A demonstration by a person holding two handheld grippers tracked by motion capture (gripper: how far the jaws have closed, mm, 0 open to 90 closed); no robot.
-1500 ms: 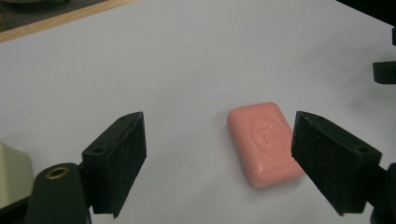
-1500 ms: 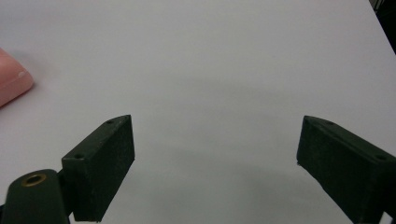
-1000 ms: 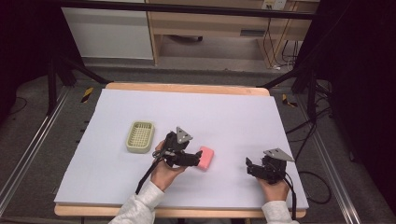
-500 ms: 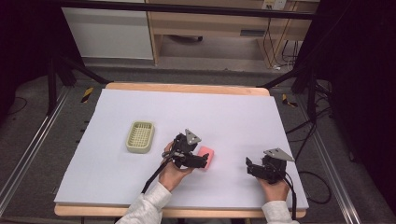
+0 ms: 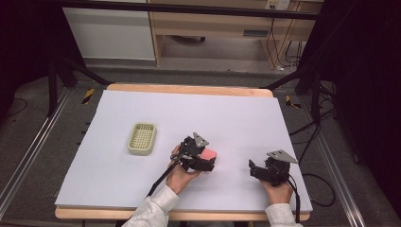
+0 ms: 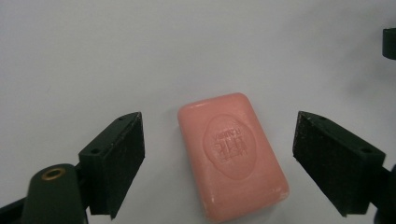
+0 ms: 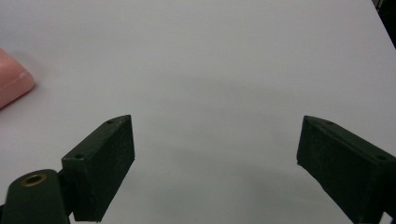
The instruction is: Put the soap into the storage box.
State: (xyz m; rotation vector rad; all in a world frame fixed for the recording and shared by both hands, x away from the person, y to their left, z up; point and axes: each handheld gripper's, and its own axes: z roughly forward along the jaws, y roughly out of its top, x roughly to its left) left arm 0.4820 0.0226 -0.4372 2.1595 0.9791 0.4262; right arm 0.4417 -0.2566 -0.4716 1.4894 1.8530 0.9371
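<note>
The left gripper (image 6: 219, 158), jaws spread wide, straddles the pink soap bar (image 6: 232, 154) lying slightly skewed at lower centre of its view; square up and lower before closing. The right gripper (image 7: 215, 163) idles open.

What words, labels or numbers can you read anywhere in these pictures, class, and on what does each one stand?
Pink soap bar: raised lettering stamped inside an oval, seen upside down in the left gripper view, too blurred to read.
Soap dish, table, left gripper, right gripper: no readable text.
</note>
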